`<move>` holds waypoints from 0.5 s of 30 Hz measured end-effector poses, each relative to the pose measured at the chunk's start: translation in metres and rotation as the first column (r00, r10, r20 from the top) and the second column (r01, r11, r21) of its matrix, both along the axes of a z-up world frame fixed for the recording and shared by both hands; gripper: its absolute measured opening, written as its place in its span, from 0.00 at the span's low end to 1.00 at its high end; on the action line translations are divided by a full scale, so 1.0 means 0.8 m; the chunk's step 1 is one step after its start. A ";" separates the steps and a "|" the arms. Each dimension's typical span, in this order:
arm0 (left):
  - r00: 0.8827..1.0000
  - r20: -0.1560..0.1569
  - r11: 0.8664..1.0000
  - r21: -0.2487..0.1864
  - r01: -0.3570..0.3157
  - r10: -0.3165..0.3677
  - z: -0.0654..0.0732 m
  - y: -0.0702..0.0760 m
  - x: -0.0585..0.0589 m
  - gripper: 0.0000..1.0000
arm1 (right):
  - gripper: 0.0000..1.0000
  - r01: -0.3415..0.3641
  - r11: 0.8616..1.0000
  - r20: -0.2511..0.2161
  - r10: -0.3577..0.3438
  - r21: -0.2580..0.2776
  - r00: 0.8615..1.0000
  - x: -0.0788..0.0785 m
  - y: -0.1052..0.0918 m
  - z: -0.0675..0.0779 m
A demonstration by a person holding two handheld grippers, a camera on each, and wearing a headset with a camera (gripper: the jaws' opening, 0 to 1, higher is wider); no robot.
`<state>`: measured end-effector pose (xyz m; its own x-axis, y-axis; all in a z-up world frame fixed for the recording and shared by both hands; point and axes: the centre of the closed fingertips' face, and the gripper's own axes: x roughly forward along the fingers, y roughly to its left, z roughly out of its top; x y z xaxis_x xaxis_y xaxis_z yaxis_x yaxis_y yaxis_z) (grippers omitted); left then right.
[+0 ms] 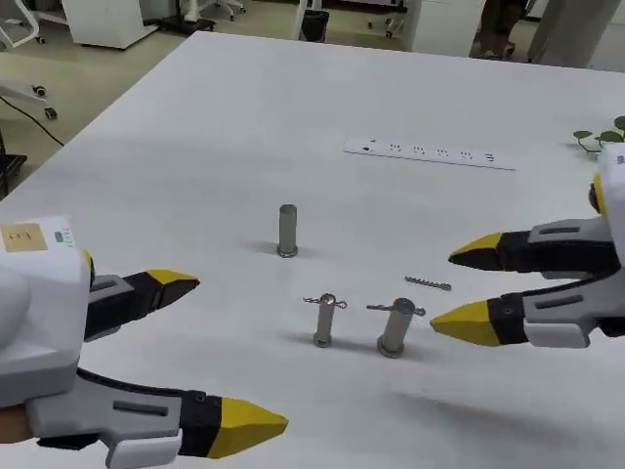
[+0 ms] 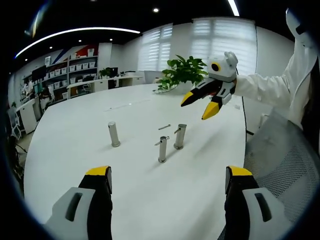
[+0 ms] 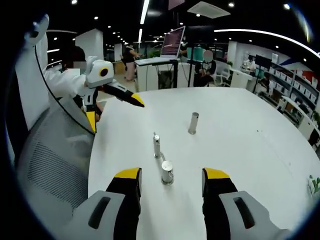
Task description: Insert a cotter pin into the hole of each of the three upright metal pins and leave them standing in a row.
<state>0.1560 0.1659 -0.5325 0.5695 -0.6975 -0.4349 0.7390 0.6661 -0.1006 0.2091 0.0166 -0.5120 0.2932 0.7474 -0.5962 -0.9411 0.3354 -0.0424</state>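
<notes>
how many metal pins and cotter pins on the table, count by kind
upright metal pins: 3
cotter pins: 3 (2 through pins, 1 lying loose on the table)
total: 6

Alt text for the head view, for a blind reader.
Two upright metal pins on a white table carry cotter pins; a third pin behind them stands bare. A loose cotter pin lies by the open right gripper.

nothing legible tbh, the yellow sticker (image 1: 23,237) on the left gripper (image 1: 229,352) and the power strip (image 1: 430,152) markings are just blur
</notes>
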 end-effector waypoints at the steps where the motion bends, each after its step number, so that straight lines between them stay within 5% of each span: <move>1: 1.000 0.004 1.000 -0.005 0.000 0.000 0.002 -0.001 0.001 0.93 | 0.49 0.028 1.000 -0.008 -0.028 0.012 1.000 -0.003 -0.003 0.002; 8: 1.000 0.009 0.999 -0.038 -0.006 0.006 0.008 -0.004 0.003 0.93 | 0.59 0.079 0.997 -0.060 -0.078 0.019 0.995 -0.036 -0.008 -0.006; 15: 1.000 0.015 0.999 -0.035 0.010 -0.010 0.007 -0.008 0.001 0.92 | 0.73 0.180 0.981 -0.083 -0.174 0.068 0.981 -0.046 -0.007 -0.002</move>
<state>0.1566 0.1595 -0.5271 0.5685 -0.7178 -0.4020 0.7473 0.6549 -0.1126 0.1725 0.0106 -0.5140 0.3809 0.7307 -0.5665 -0.8659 0.4968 0.0585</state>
